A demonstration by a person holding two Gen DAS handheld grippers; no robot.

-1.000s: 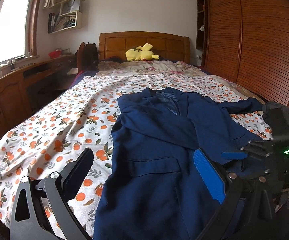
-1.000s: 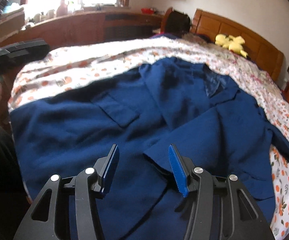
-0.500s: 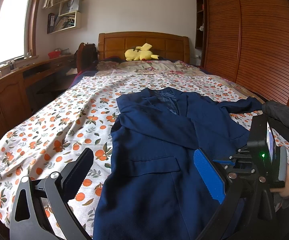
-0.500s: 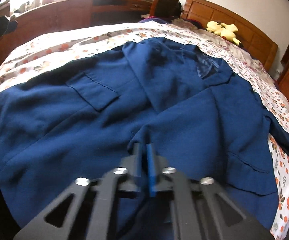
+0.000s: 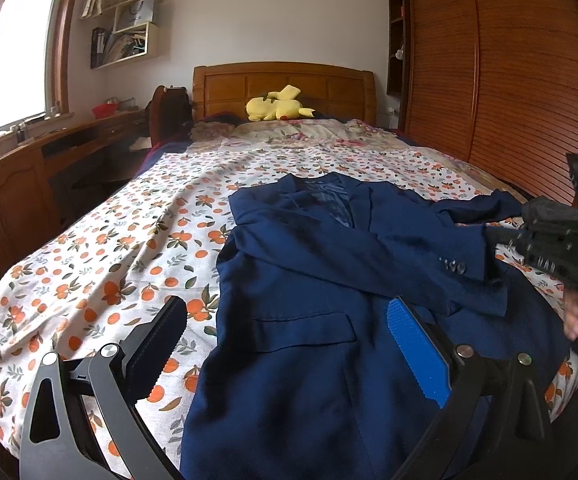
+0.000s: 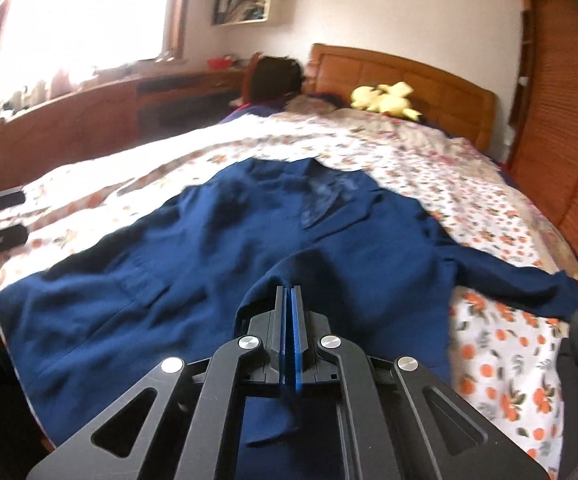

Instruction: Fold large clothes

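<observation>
A navy blue suit jacket (image 5: 309,280) lies face up on the bed, collar toward the headboard; it also shows in the right wrist view (image 6: 217,248). One sleeve lies folded across its chest, its cuff (image 5: 457,266) toward the right. My left gripper (image 5: 285,334) is open and empty, low over the jacket's lower left part. My right gripper (image 6: 287,300) is shut on a pinch of the jacket's fabric and lifts it into a ridge. The right gripper's body (image 5: 557,240) shows at the right edge of the left wrist view.
The bed has an orange-print sheet (image 5: 109,264) and a wooden headboard (image 5: 285,88) with a yellow plush toy (image 5: 277,106). A wooden desk (image 5: 21,168) runs along the left under a window. A slatted wardrobe (image 5: 501,80) stands on the right. The other sleeve (image 6: 529,280) trails right.
My right gripper closed on the jacket's fabric and then lifted it up and back. My left gripper stayed open and barely moved.
</observation>
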